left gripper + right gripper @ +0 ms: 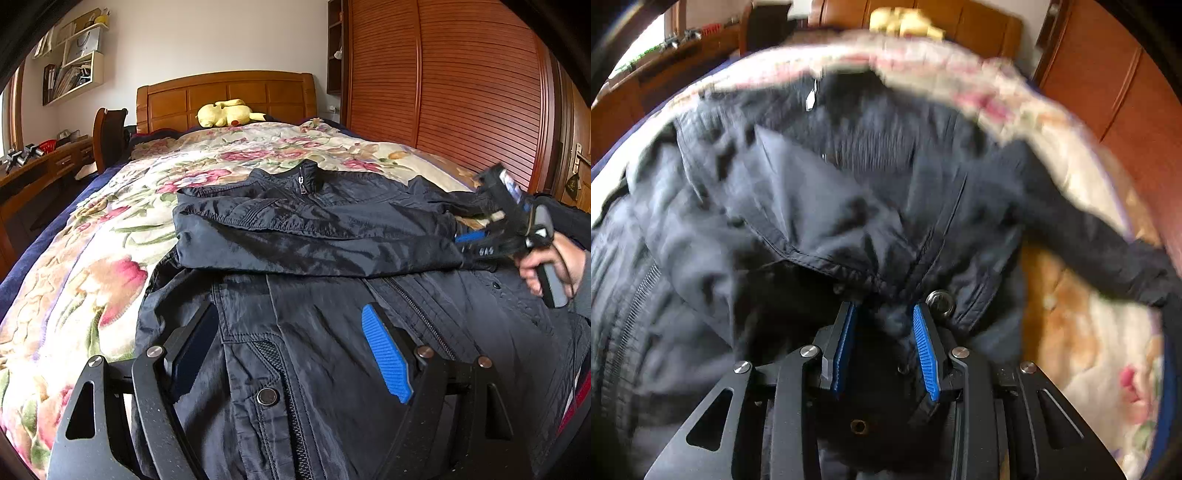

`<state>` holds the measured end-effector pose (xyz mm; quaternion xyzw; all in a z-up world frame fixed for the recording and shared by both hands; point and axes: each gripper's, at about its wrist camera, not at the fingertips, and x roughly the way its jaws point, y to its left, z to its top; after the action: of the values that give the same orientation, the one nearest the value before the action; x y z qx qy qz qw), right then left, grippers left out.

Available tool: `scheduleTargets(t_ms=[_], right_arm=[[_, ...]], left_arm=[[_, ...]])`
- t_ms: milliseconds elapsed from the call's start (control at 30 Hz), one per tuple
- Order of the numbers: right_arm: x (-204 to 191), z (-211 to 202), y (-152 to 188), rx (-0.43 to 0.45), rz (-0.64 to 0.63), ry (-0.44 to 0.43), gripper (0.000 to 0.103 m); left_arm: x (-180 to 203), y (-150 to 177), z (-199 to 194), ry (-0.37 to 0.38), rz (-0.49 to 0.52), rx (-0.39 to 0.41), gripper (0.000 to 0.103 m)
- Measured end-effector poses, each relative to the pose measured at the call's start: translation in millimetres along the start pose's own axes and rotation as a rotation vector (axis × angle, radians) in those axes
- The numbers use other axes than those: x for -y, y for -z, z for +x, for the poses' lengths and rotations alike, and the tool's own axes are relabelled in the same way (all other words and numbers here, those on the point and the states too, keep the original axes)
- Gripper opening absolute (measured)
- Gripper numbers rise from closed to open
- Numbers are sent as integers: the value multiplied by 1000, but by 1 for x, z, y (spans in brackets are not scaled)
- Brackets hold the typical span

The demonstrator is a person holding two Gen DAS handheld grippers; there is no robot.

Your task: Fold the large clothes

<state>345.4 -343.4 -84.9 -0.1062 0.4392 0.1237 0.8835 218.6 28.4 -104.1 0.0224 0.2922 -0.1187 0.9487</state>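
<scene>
A dark jacket [314,229] lies on the floral bedspread [110,229] before a wooden headboard [225,96]. Left tool [295,332] gapes wide; right tool [884,343] pinches jacket fabric.

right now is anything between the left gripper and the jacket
Nothing visible is. The left gripper hangs open right over the dark jacket on the floral bedspread, its fingers spread with only jacket fabric between them. The right gripper is off at the jacket's right side, closed on a bunch of its fabric.
</scene>
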Motion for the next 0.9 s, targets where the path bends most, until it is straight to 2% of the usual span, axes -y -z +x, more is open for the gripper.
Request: scheduleTargets(t_ms=[100, 200, 267, 433, 567, 633, 800, 900], right_arm=[[6, -1, -7, -5, 33, -26, 33], [3, -13, -11, 22, -3, 12, 33], [0, -29, -13, 65, 2, 22, 33], [-13, -73, -13, 190, 1, -15, 33], [-12, -91, -6, 227, 7, -39, 33], [-1, -102, 0, 216, -10, -30, 33], [51, -137, 8, 237, 4, 65, 33], [84, -155, 7, 255, 49, 94, 40]], left_arm=[[-1, 1, 0, 2, -3, -1, 81], [0, 1, 2, 2, 1, -3, 81], [-1, 2, 3, 1, 3, -5, 81], [-1, 1, 3, 1, 1, -6, 81], [0, 2, 4, 0, 0, -8, 81], [0, 2, 4, 0, 0, -9, 81], [-1, 3, 5, -7, -3, -13, 81], [-3, 1, 6, -15, -11, -12, 81]])
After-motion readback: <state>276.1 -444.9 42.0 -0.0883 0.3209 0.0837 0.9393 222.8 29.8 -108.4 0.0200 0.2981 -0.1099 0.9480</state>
